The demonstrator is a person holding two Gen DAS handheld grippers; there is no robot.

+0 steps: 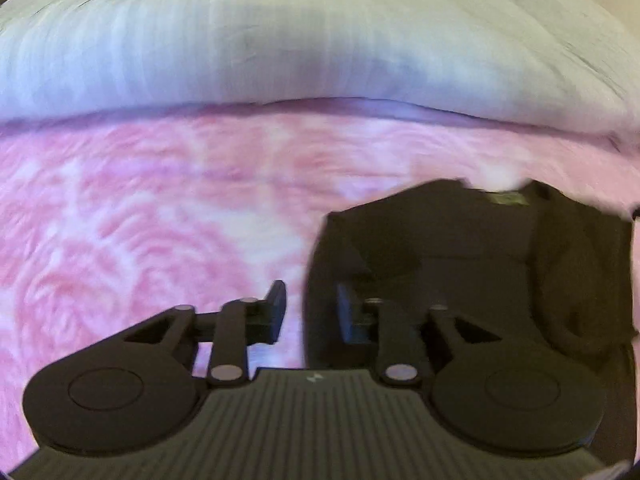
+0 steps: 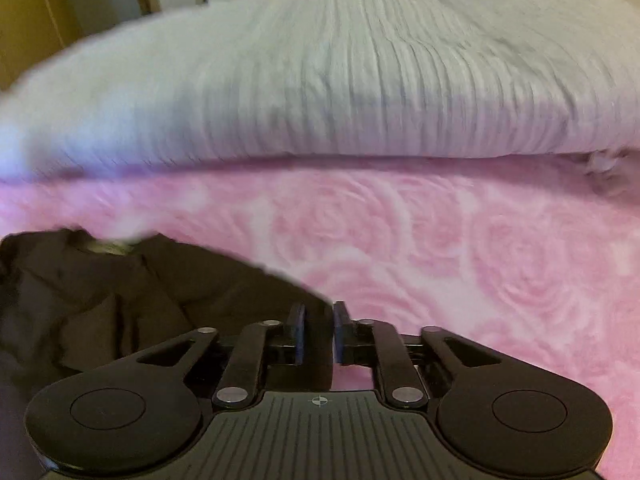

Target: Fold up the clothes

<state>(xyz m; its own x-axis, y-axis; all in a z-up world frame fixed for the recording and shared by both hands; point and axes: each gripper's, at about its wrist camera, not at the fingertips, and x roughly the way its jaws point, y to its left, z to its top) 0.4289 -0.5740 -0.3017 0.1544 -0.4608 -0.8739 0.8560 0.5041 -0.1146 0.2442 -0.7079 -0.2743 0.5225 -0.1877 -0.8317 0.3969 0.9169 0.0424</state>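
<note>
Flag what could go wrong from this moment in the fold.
1. The right gripper seems to pinch only a thin edge of the dark garment; that edge could slip out when pulled.
2. The left gripper has open jaws straddling the garment's edge without a hold, so one-sided pulling may drag the bunched cloth instead of spreading it.
3. The fuzzy pink blanket may cling to the cloth, and the white pillow limits room beyond it.
</note>
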